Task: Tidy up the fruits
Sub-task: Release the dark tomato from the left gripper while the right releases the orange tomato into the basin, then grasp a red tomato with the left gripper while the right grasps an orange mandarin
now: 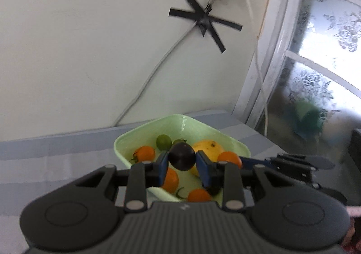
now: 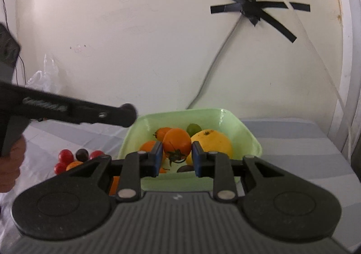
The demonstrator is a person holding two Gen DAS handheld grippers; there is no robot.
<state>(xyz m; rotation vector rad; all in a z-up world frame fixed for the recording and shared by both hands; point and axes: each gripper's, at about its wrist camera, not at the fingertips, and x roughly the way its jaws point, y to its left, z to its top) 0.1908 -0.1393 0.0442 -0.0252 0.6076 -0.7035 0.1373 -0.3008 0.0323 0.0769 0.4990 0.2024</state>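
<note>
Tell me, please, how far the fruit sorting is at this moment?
Done: the green bowl already holds several orange fruits, a lime and a big yellow fruit. In hand: the left gripper is shut on a dark plum, the right gripper on an orange tomato. Left: a small pile of red and dark fruits beside the bowl.

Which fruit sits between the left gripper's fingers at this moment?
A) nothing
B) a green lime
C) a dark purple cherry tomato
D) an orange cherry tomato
C: in the left wrist view the left gripper is shut on a dark purple cherry tomato above the green tray; the orange one is in the right gripper.
</note>
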